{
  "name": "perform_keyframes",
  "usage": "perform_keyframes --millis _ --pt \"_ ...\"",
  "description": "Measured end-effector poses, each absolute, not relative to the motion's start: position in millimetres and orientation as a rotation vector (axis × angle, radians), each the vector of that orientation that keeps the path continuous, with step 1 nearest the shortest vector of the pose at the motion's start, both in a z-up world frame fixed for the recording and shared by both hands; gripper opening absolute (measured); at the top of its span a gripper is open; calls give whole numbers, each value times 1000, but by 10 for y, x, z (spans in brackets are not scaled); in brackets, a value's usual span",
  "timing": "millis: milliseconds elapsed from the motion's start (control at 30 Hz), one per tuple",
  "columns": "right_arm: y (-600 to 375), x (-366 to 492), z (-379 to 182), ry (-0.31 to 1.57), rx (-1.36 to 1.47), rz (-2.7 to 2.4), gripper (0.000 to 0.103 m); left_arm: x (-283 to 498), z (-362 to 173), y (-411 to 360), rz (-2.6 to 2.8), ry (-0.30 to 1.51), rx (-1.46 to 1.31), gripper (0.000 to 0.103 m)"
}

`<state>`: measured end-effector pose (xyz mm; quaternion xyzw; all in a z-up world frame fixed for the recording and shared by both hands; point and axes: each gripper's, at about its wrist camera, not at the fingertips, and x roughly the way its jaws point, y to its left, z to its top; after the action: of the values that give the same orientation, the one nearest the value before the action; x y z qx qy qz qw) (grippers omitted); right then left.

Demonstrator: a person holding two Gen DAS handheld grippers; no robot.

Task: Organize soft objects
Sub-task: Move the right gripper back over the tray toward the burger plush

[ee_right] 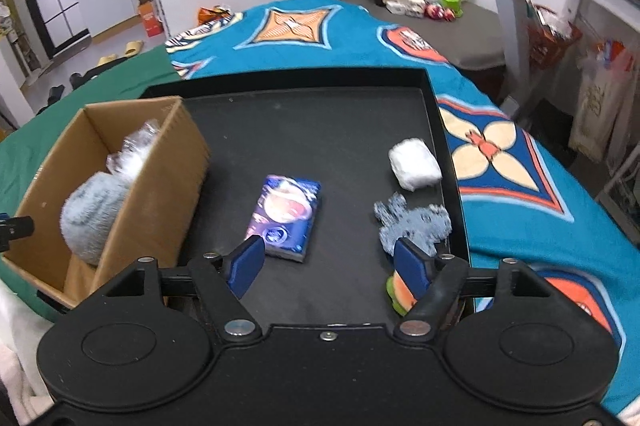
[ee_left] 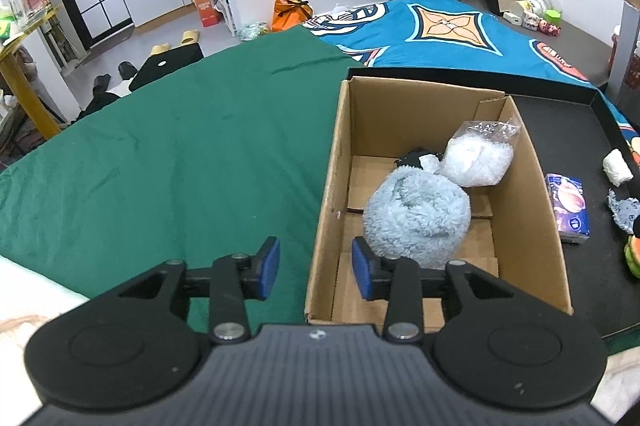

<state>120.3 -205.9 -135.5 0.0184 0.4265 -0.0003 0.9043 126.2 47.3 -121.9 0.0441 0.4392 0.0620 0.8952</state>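
The right gripper [ee_right: 328,264] is observed over the near part of the black tray [ee_right: 434,113], jaws parted wide and empty. The tissue pack [ee_right: 285,218] lies just beyond its left pad, and the orange-and-green sponge toy [ee_right: 394,292] sits partly hidden behind its right pad; whether that pad touches the toy cannot be told. The step in hand is judged to be the pick-up of the next soft item. For a clean grasp, the jaws should be centred over a single item, lowered squarely to the tray floor, and closed only until the item yields slightly, so that the neighbouring grey shredded cloth [ee_right: 414,222] is not dragged along.

The left gripper [ee_left: 315,268] is seen partly open and empty, straddling the near left wall of the cardboard box [ee_left: 332,161], one pad over the green cloth [ee_left: 160,153], the other inside the box just beside the fluffy blue ball [ee_left: 418,216]; contact cannot be confirmed.

Inside the box, the ball rests on the floor with the clear plastic bag [ee_left: 478,153] beyond it. Further out on the tray, the white roll [ee_right: 415,163] lies near the right rim, not yet sorted.
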Motion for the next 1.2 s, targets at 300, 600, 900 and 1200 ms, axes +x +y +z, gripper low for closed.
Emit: perform_keyframes --millis 300,600,900,1200 --pt "-2152 1208 -1600 933 27 -116 82 1286 -1244 409 152 911 131 41" --pt "-2337 1298 -1780 996 120 -161 82 1311 -1274 339 175 912 168 42" --pt "-2408 1386 -1922 1026 150 -195 81 1336 -1301 291 185 921 198 42" --pt "-2193 1303 -1816 995 71 -94 71 1338 -1315 290 184 926 200 42"
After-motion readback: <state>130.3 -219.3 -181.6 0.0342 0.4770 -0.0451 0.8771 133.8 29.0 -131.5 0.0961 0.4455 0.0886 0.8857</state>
